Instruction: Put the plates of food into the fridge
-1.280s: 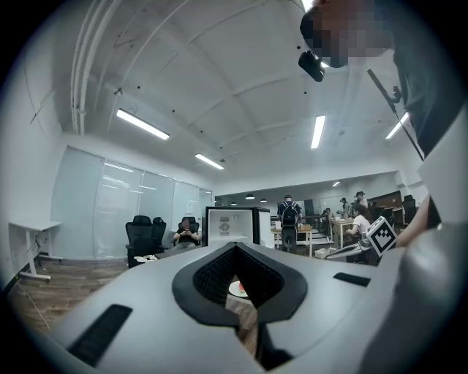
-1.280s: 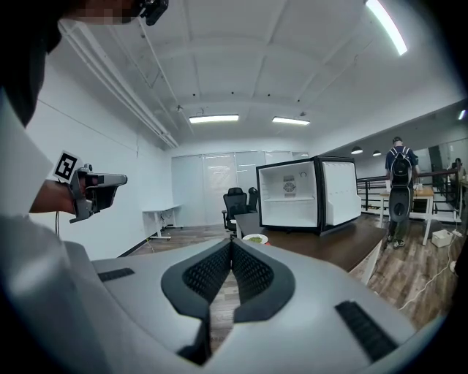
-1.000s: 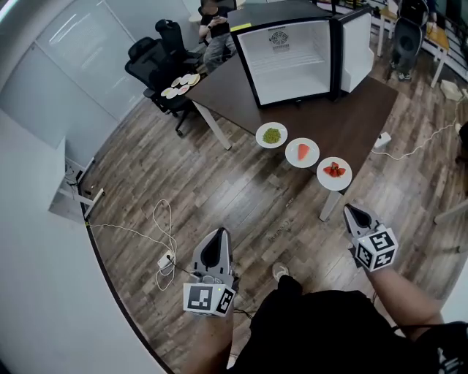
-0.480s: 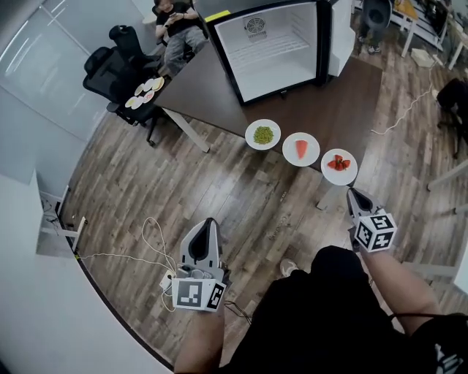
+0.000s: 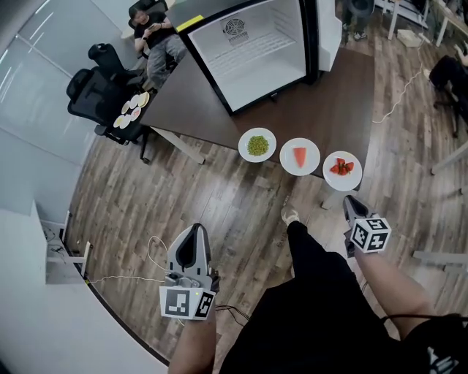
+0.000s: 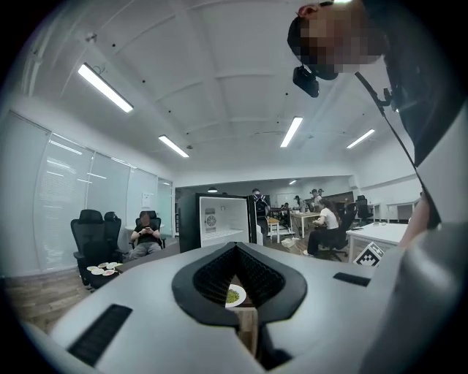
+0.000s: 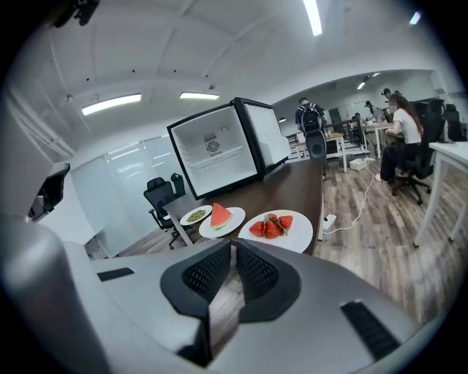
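Three white plates stand in a row on the dark table's near edge: green food (image 5: pixel 257 144), a watermelon slice (image 5: pixel 300 156) and strawberries (image 5: pixel 342 169). Behind them the small fridge (image 5: pixel 247 48) stands open and empty. My right gripper (image 5: pixel 352 201) is shut and empty, just short of the strawberry plate (image 7: pixel 278 226), with the watermelon (image 7: pixel 219 218) and the green food (image 7: pixel 195 215) further left. My left gripper (image 5: pixel 194 229) hangs over the wood floor, well short of the table, jaws together and empty. The left gripper (image 6: pixel 235 247) points at the green plate (image 6: pixel 234 296) and the fridge (image 6: pixel 216 219).
A black office chair (image 5: pixel 99 84) at the table's left end carries several small plates (image 5: pixel 131 111). A person (image 5: pixel 152 22) sits behind it. White cables (image 5: pixel 155 248) lie on the floor by my left gripper. A table leg (image 5: pixel 179 142) slants down. My shoe (image 5: pixel 290 215) is stepping forward.
I have walked toward the table, so the plates and the fridge are closer. The right gripper has come down near the strawberry plate. The left gripper has moved forward over the floor.
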